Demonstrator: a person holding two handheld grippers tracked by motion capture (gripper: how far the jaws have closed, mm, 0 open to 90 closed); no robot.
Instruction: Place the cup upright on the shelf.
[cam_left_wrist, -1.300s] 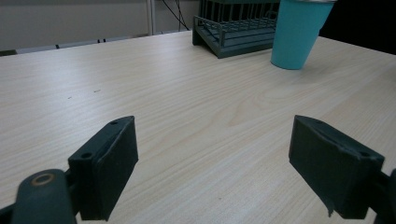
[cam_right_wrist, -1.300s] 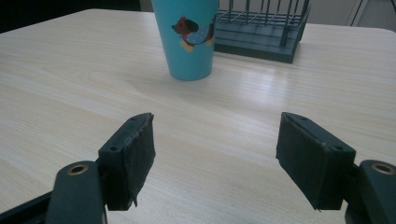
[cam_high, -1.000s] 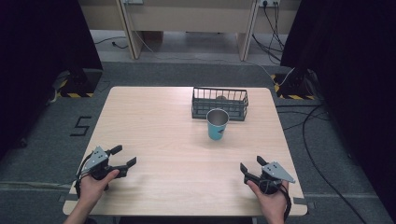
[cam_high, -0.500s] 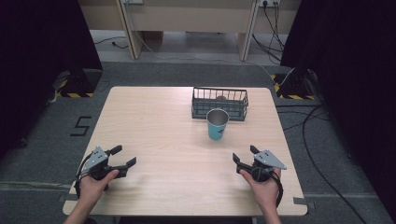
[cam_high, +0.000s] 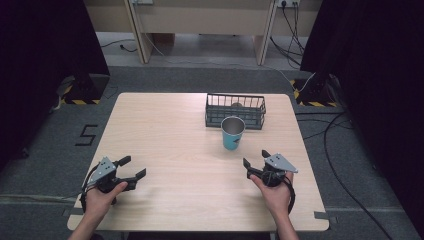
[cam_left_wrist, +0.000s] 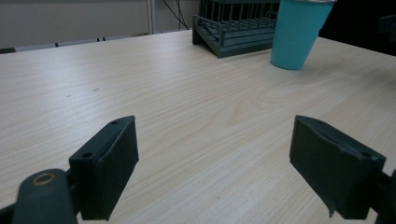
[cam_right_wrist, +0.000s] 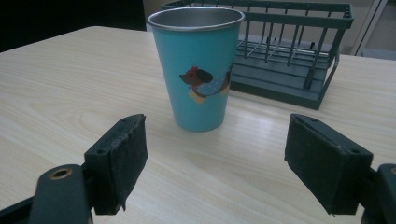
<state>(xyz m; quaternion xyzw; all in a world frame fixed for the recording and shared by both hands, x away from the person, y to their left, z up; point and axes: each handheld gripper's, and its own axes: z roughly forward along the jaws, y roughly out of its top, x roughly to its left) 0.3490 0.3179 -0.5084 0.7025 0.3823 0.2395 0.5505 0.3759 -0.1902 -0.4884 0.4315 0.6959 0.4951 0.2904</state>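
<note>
A teal metal cup (cam_high: 233, 133) (cam_right_wrist: 198, 70) with a cartoon dog print stands upright on the light wooden table (cam_high: 165, 135), just in front of a dark wire basket (cam_high: 235, 111) (cam_right_wrist: 289, 51). My right gripper (cam_high: 254, 159) (cam_right_wrist: 215, 163) is a short way in front of the cup and points at it, its jaws open with nothing between them; they have just been opening. My left gripper (cam_high: 134, 167) (cam_left_wrist: 215, 168) rests at the table's near left, open and empty. In the left gripper view the cup (cam_left_wrist: 299, 32) and basket (cam_left_wrist: 238, 28) stand far off.
A small round object (cam_high: 237, 105) lies inside the basket. Cables run over the grey floor right of the table. Dark curtains hang on both sides. Tape marks sit on the floor at the left and at the table's near right corner.
My right gripper has moved forward and a little left toward the cup, and its jaws have spread wider. The left gripper has stayed in place.
</note>
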